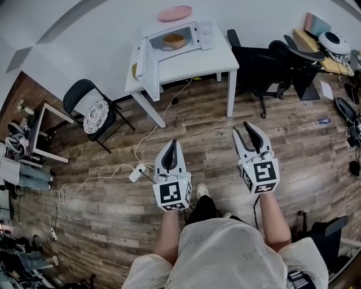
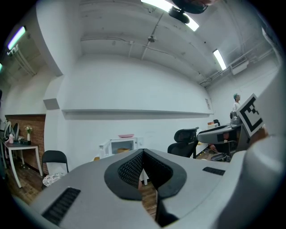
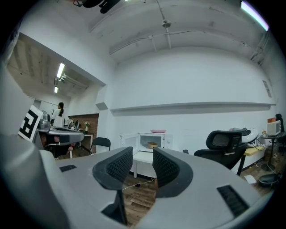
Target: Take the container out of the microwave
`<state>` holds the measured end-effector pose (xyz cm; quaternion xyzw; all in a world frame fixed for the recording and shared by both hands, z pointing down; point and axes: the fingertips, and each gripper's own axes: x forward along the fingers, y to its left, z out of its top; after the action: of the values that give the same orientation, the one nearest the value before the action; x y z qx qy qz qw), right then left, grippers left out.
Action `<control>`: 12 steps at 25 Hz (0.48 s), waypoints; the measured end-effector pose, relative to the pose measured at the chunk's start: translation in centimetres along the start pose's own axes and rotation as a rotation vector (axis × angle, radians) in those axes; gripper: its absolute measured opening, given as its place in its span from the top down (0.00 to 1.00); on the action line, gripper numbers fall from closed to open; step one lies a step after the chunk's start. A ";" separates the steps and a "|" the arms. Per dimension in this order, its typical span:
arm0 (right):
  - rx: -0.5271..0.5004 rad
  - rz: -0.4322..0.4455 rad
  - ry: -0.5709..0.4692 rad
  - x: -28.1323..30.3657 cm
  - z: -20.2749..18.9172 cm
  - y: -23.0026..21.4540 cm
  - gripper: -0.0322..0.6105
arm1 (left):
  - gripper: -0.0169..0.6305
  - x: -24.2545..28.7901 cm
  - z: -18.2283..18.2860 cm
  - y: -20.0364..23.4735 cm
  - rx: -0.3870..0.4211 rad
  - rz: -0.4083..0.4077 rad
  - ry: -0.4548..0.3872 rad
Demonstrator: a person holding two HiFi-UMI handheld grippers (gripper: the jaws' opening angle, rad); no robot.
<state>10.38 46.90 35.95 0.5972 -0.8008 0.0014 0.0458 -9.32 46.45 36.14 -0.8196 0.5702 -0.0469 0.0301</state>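
A white microwave [image 1: 179,39] stands on a white table [image 1: 214,59] against the far wall, its door [image 1: 143,66] swung open to the left. Inside sits a tan round container [image 1: 174,40], also seen small in the right gripper view [image 3: 153,145] and the left gripper view [image 2: 122,150]. Both grippers are held level over the wooden floor, well short of the table. My left gripper [image 1: 171,148] is shut with nothing in it, its pads touching [image 2: 142,157]. My right gripper [image 1: 250,130] is open and empty, a clear gap between its pads [image 3: 142,157].
A pink plate [image 1: 174,13] lies on top of the microwave. A black folding chair [image 1: 90,110] stands left of the table, black office chairs [image 1: 271,62] to its right. A white cord and power strip [image 1: 137,171] trail across the floor.
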 end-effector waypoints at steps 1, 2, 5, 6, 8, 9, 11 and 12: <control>0.000 0.005 0.002 1.2 0.2 0.3 0.71 | 0.96 0.9 0.0 0.9 -0.001 0.001 -0.001; -0.002 0.010 0.003 2.5 0.3 0.6 0.71 | 0.96 1.8 0.0 1.8 -0.004 0.001 -0.002; -0.008 0.021 0.010 6.3 0.6 1.5 0.71 | 0.96 4.4 -0.3 4.5 -0.016 -0.006 -0.002; -0.007 0.022 0.012 7.5 0.7 1.8 0.71 | 0.96 5.3 -0.5 5.3 -0.020 -0.008 -0.001; -0.006 0.019 0.018 9.8 0.9 2.2 0.71 | 0.96 7.0 -0.8 6.9 -0.025 -0.015 0.001; -0.008 0.015 0.021 10.9 1.0 2.4 0.71 | 0.96 7.8 -0.9 7.7 -0.027 -0.018 0.000; -0.010 0.004 0.027 13.0 1.3 2.5 0.71 | 0.96 9.6 -0.9 9.2 -0.031 -0.026 -0.002; -0.011 -0.001 0.030 14.0 1.4 2.6 0.71 | 0.96 10.4 -1.0 9.9 -0.034 -0.029 -0.003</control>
<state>3.83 34.19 35.75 0.5971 -0.7998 0.0058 0.0611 -15.09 33.26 36.54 -0.8283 0.5588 -0.0362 0.0163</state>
